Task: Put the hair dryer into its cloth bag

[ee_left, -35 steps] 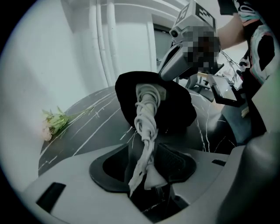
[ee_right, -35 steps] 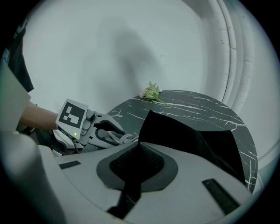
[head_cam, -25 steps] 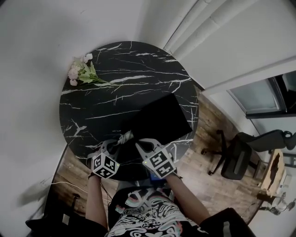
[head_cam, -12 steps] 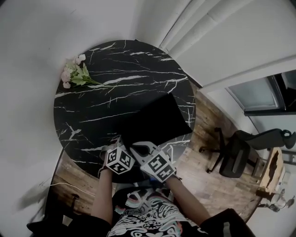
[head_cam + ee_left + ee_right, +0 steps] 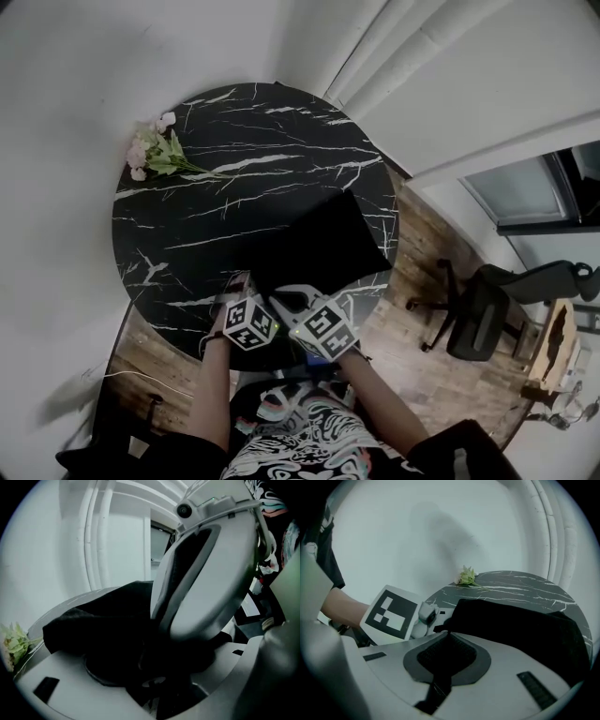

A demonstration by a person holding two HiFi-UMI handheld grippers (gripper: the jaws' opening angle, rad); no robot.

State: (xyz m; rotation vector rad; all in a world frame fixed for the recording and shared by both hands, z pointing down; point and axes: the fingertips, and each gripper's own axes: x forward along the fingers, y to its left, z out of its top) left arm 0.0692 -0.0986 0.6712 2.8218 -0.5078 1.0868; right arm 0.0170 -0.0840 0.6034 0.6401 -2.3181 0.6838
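Note:
The black cloth bag [image 5: 323, 246] lies on the round black marble table [image 5: 234, 131], near its front right rim. No hair dryer shows in any view. My left gripper [image 5: 238, 287] is at the bag's near edge, close beside the right one. Its jaws are opening, with black cloth [image 5: 103, 620] lying loose between them [image 5: 150, 667]. My right gripper [image 5: 286, 296] is shut, and the bag's edge [image 5: 515, 625] runs up into its tips [image 5: 445, 619]. The right gripper's finger [image 5: 211, 573] fills the left gripper view. The left gripper's marker cube [image 5: 389, 613] shows in the right gripper view.
A small bunch of pink flowers [image 5: 155, 150] lies at the table's far left edge. White walls and pipes stand behind the table. An office chair [image 5: 487, 309] is on the wooden floor to the right. The person's arms and patterned top are at the bottom.
My left gripper has slid right along the bag's near edge until it is beside the right gripper. The light cord seen at the bag's mouth no longer shows. The right gripper has stayed put.

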